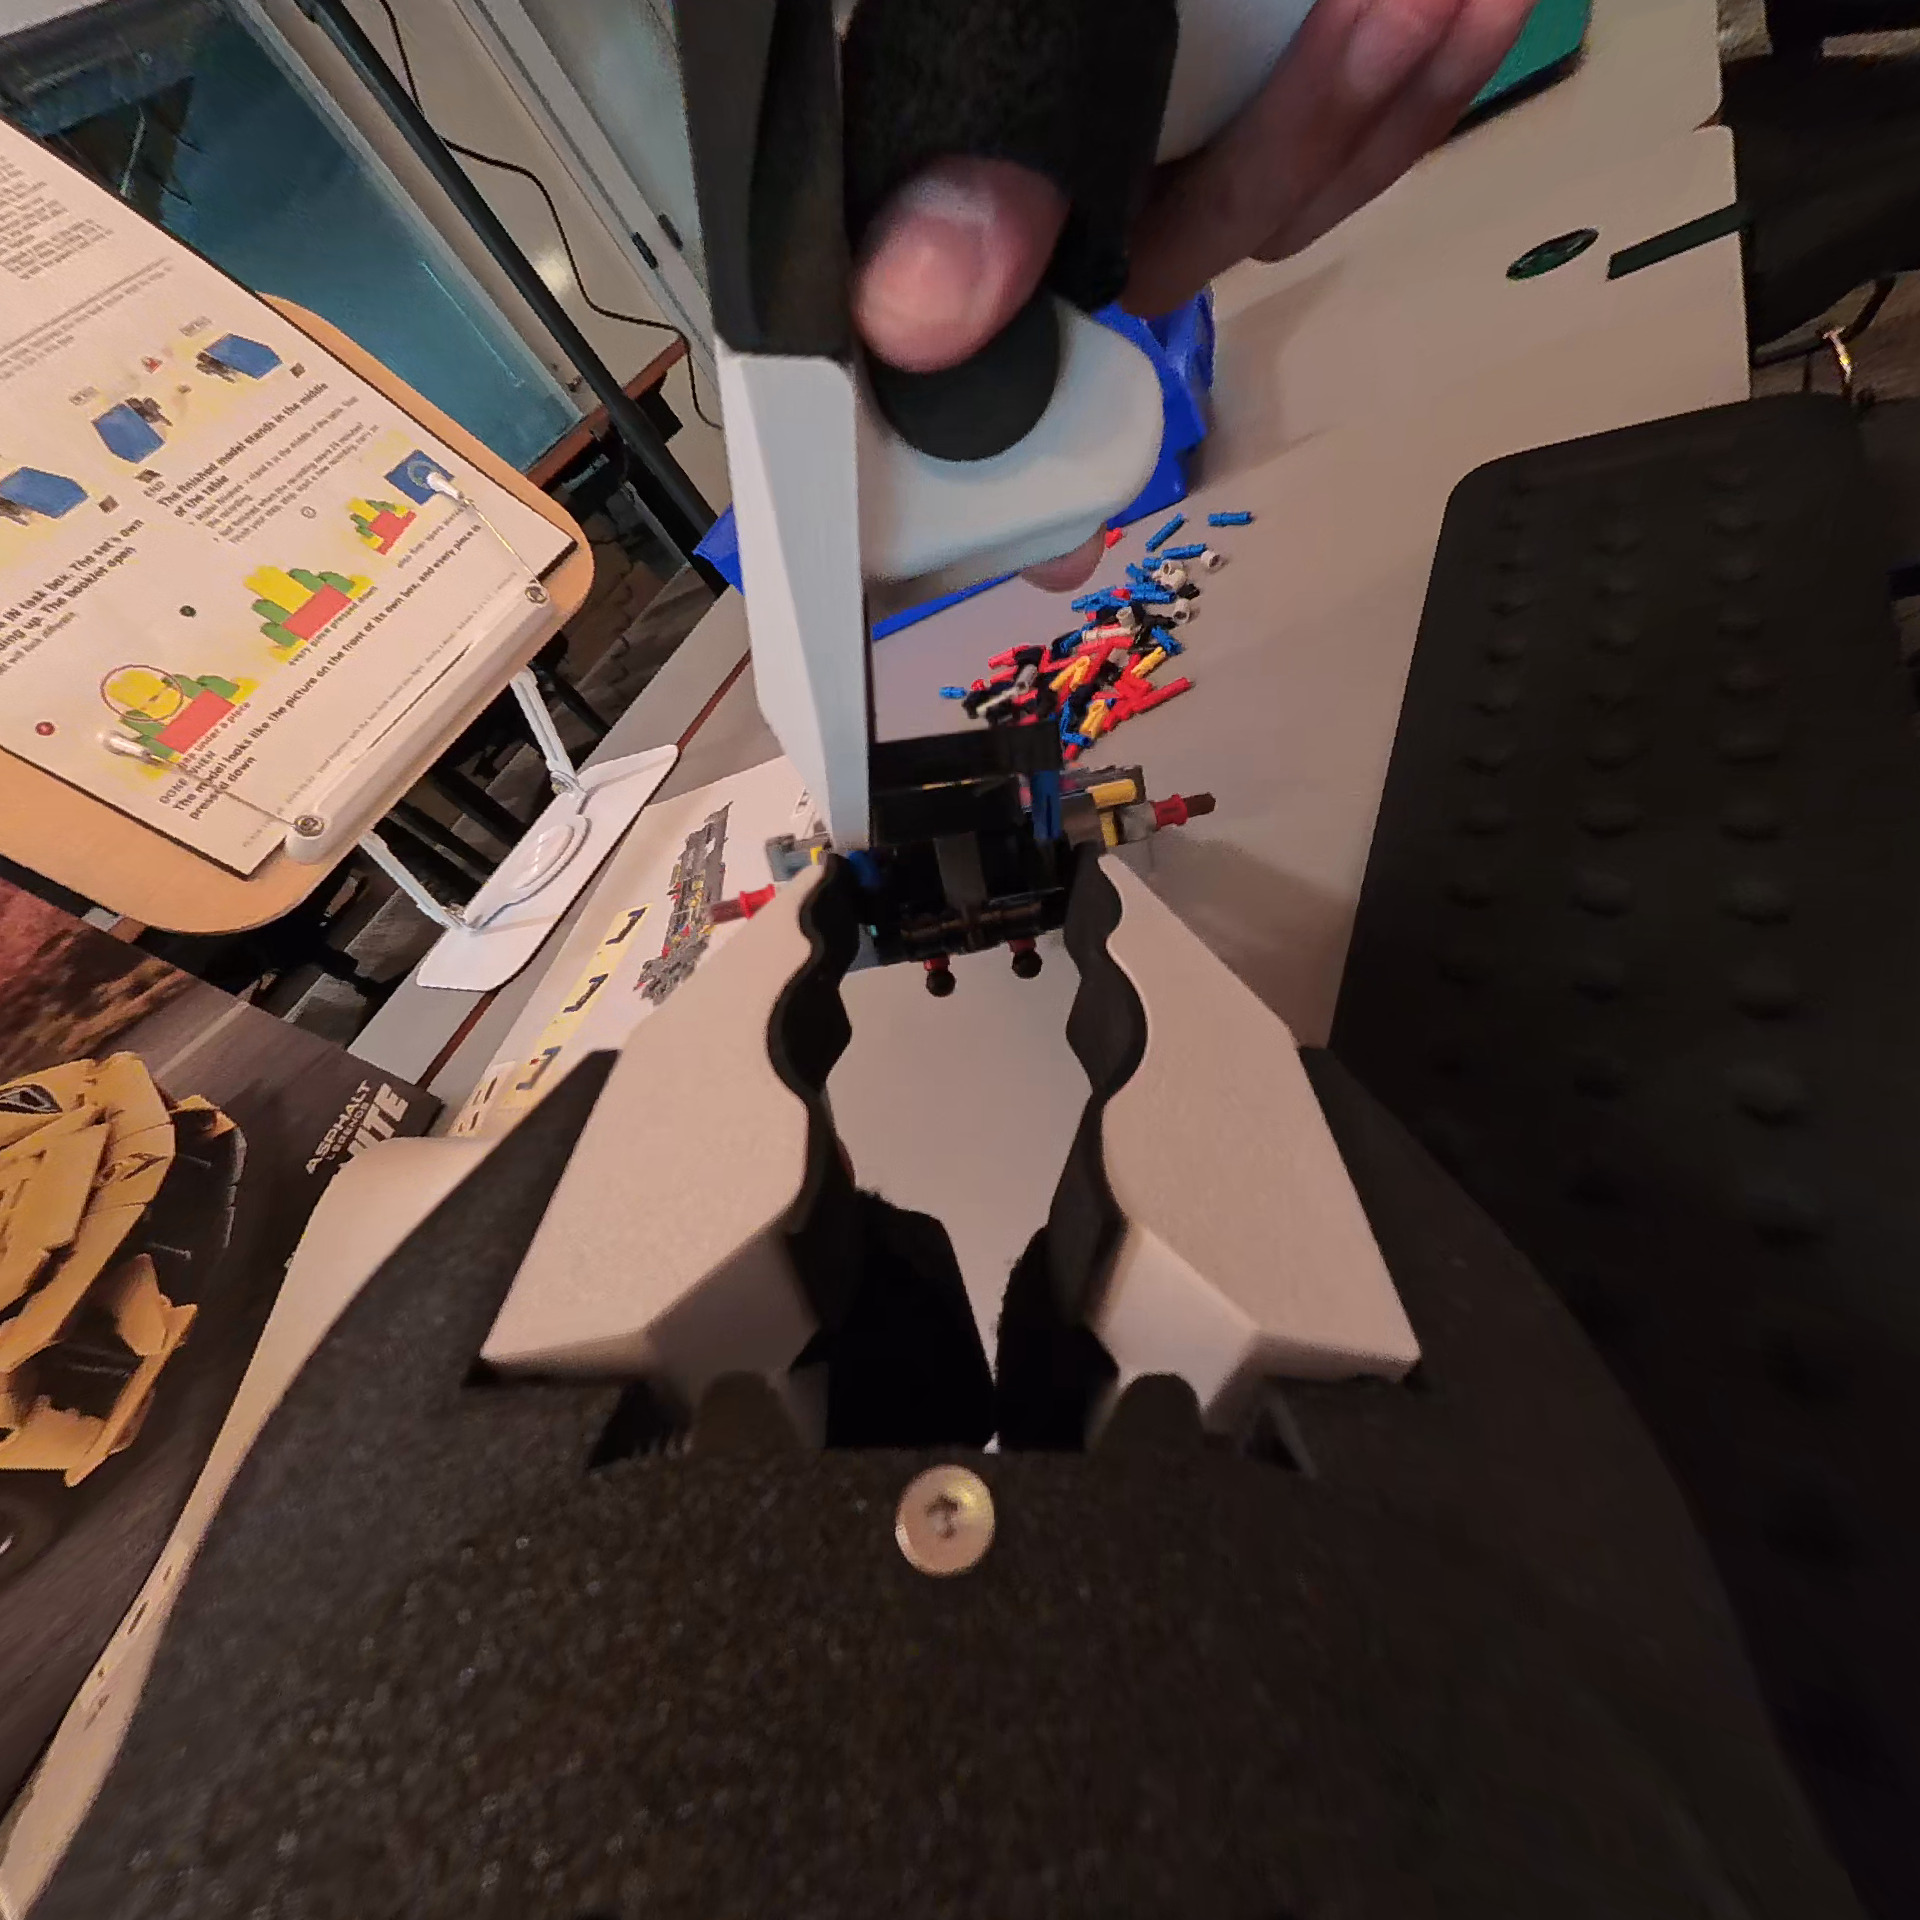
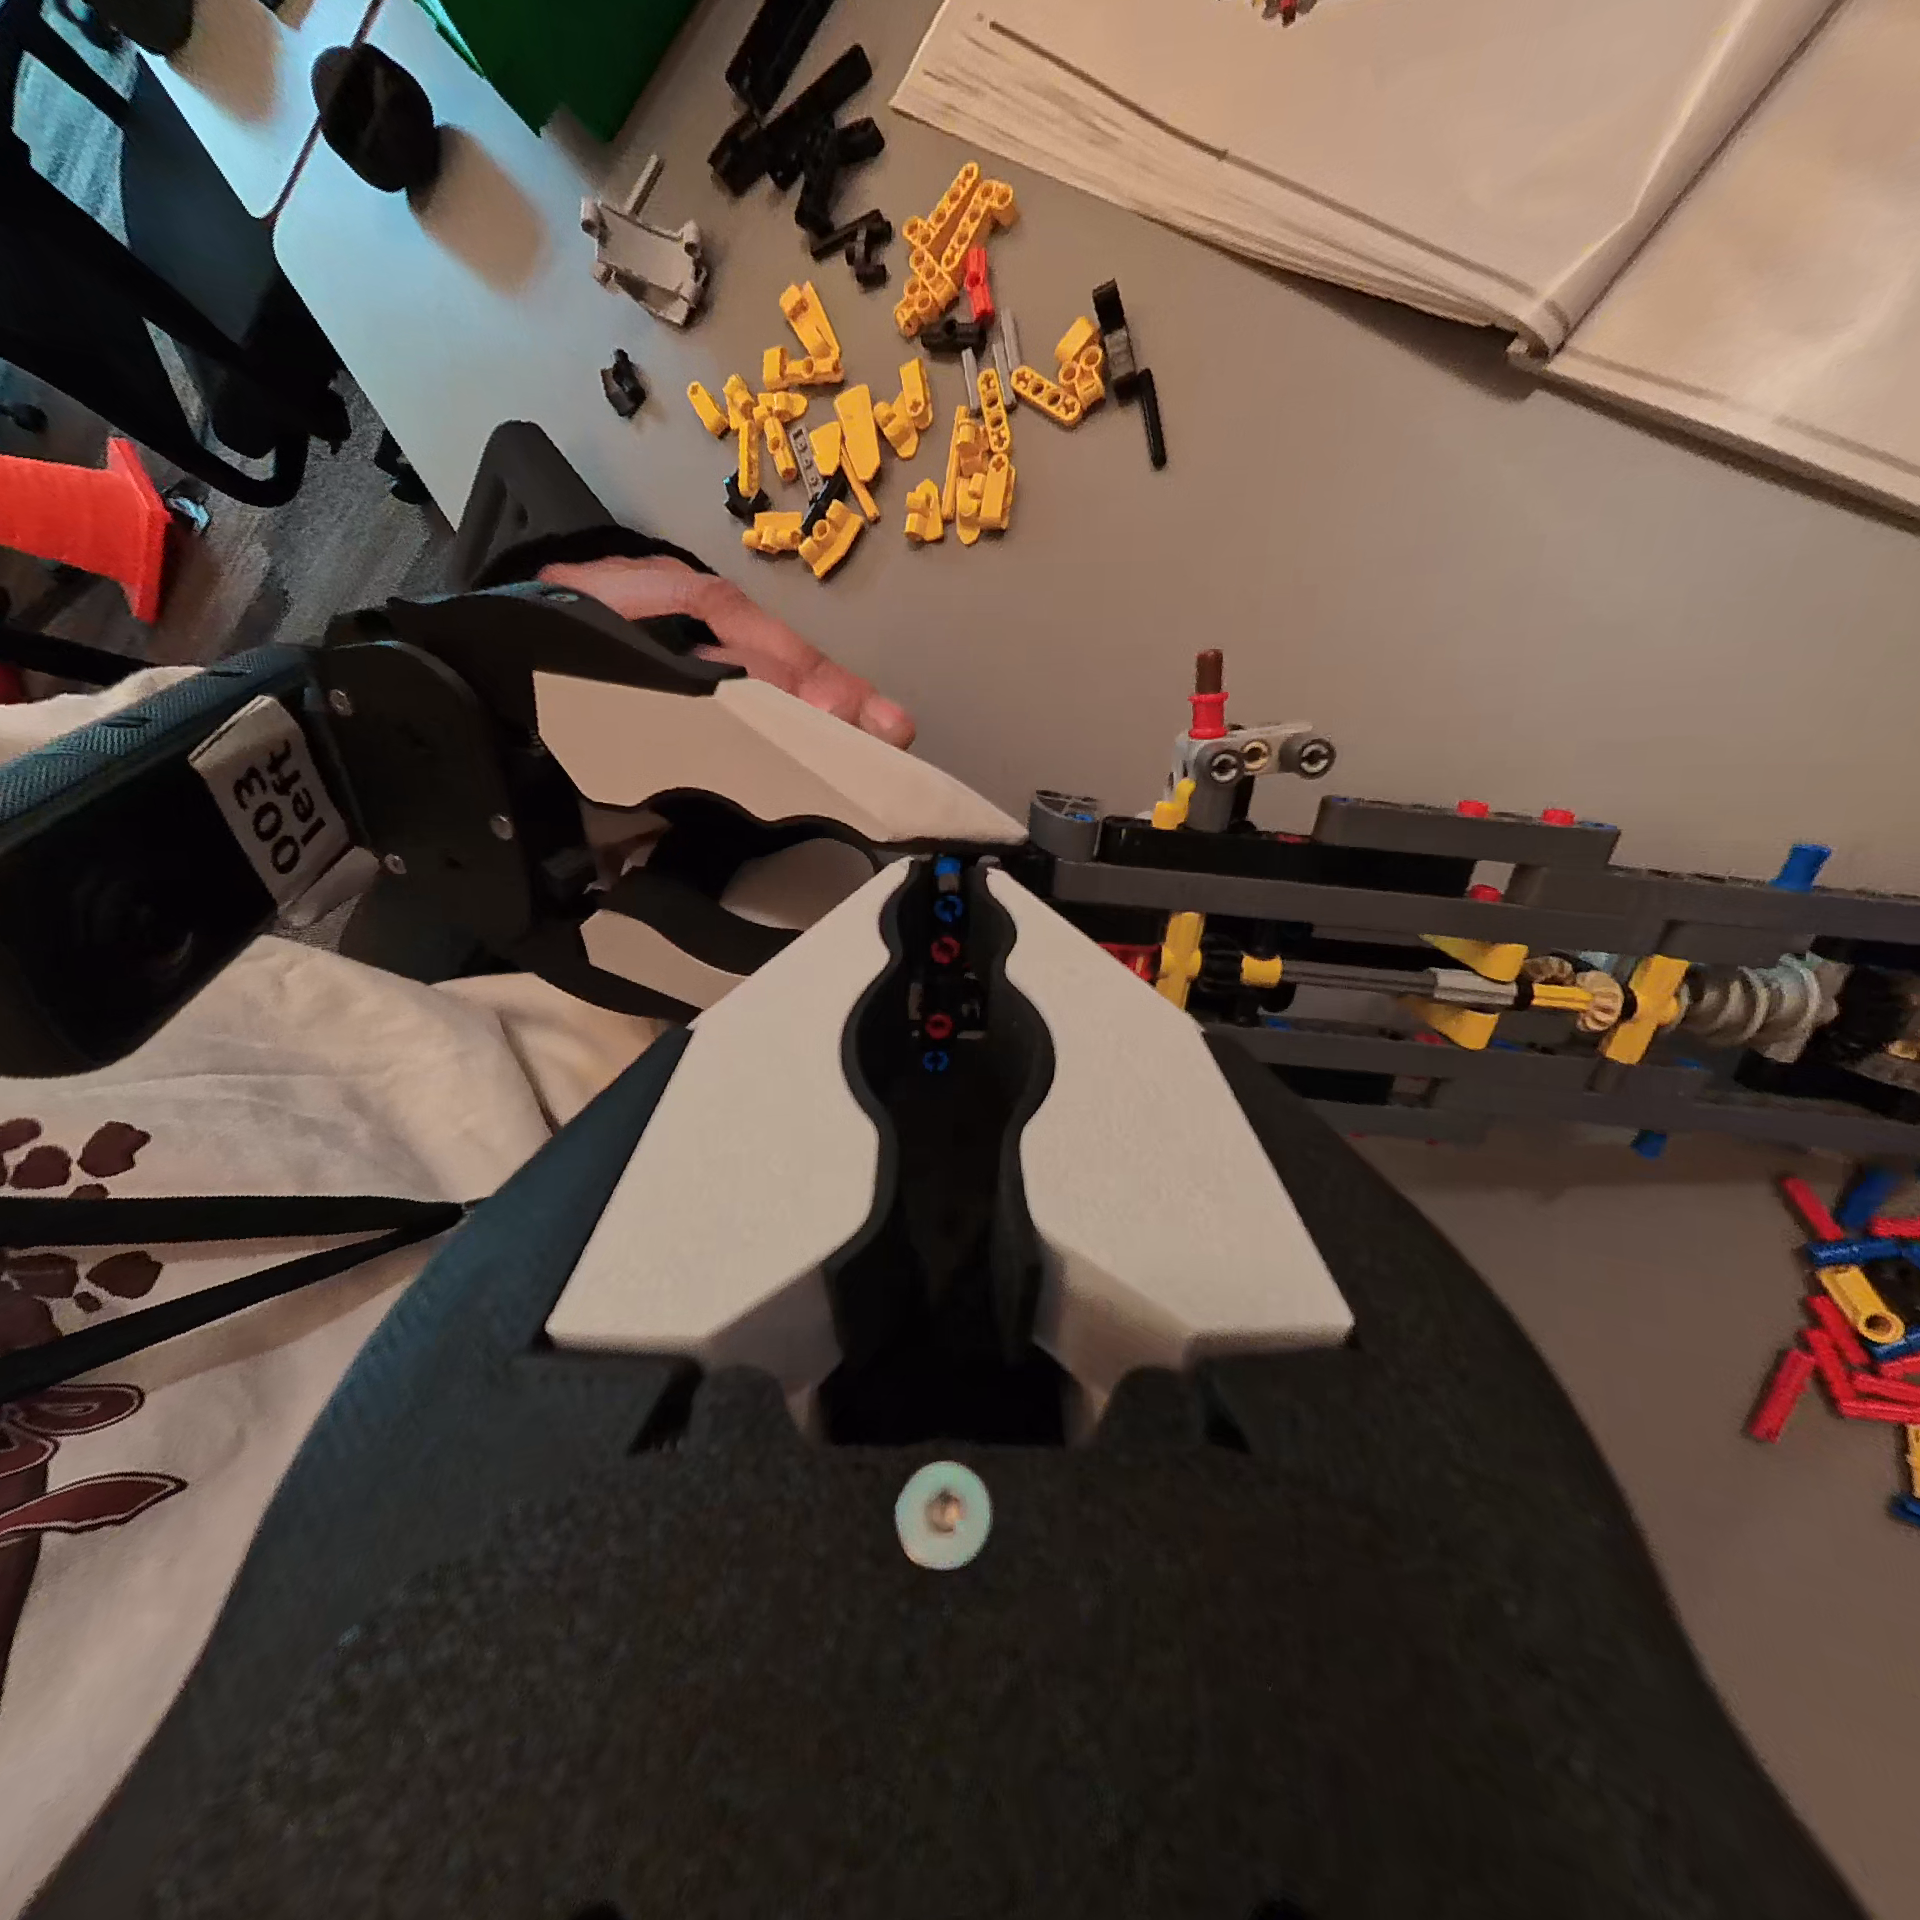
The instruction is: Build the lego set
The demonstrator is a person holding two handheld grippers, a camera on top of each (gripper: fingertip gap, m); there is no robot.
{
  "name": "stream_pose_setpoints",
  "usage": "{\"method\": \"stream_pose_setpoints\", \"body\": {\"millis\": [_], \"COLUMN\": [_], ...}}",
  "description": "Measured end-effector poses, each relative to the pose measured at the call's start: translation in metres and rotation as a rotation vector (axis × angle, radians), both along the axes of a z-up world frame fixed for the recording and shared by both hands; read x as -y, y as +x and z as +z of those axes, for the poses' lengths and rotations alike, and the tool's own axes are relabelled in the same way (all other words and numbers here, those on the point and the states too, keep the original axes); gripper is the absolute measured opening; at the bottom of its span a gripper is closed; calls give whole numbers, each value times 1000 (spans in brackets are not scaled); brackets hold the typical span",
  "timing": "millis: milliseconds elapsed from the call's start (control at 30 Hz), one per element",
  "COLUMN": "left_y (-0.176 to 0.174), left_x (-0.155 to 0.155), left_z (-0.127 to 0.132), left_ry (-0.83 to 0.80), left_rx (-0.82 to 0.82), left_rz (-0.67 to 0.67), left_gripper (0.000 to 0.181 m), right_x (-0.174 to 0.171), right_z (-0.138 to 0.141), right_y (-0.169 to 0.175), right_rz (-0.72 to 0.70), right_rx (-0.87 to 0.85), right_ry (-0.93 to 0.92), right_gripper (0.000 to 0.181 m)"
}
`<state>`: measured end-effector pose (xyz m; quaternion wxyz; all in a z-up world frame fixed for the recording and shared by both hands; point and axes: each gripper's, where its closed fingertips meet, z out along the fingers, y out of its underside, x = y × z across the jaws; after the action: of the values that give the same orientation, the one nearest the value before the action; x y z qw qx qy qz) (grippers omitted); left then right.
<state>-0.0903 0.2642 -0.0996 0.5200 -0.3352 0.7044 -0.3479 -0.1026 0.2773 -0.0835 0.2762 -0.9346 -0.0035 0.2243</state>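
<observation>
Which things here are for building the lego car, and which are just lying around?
For the job:
- long grey-and-black lego chassis, gripped at one end by the left hand-held gripper and right hand-held gripper
- pile of small red, blue and black pins
- scattered yellow beam pieces
- open paper instruction booklet

Lying about:
- black bumpy mat
- orange plastic handle

Chassis assembly [image 2: 1455,894]: dark grey beams, yellow connectors, red and blue pins. Loose beam pile [image 2: 883,416]: yellow, some black. Pin pile [image 1: 1101,644]: red, blue, yellow, black. Gripper fingers [image 2: 769,1122]: white, black wavy pads.
</observation>
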Motion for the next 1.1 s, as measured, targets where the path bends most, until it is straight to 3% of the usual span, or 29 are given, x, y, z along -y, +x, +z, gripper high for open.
{"method": "stream_pose_setpoints", "body": {"millis": [100, 200, 267, 367, 500, 600, 833, 900, 967, 1100], "left_y": [0, -1, 0, 1, 4, 4, 5, 6, 7, -1], "left_x": [-3, -3, -4, -14, -26, -26, -13, -8, 1, 15], "left_z": [3, 13, 16, 24, 38, 46, 58, 61, 65, 82], "left_ry": [-51, -110, -149, -279, -477, -528, -459, -419, -377, -302], "left_rx": [4, 41, 41, 21, -25, -63, -106, -115, -119, -86], "left_rz": [1, -27, -33, -24, -14, -2, 79, 80, 40, -175], "left_gripper": [39, 39, 39, 39, 39, 39, 39, 39, 39, 47], "right_x": [-6, -10, -10, 4, 16, 8, 1, 6, 12, 27], "right_z": [4, 16, 29, 34, 21, 16, 37, 40, 42, 49], "right_y": [0, 1, 7, 13, 28, 23, 11, 13, 16, 25], "right_rz": [-11, 37, 64, 143, 91, 117, 132, 137, 137, 151], "right_rx": [-20, 71, 168, 408, 815, 1002, 993, 1002, 939, 748], "right_ry": [43, 153, 258, 391, 519, 561, 721, 755, 790, 885], "right_gripper": [7, 8, 29, 44, 57, 60, 24, 24, 23, 20]}}
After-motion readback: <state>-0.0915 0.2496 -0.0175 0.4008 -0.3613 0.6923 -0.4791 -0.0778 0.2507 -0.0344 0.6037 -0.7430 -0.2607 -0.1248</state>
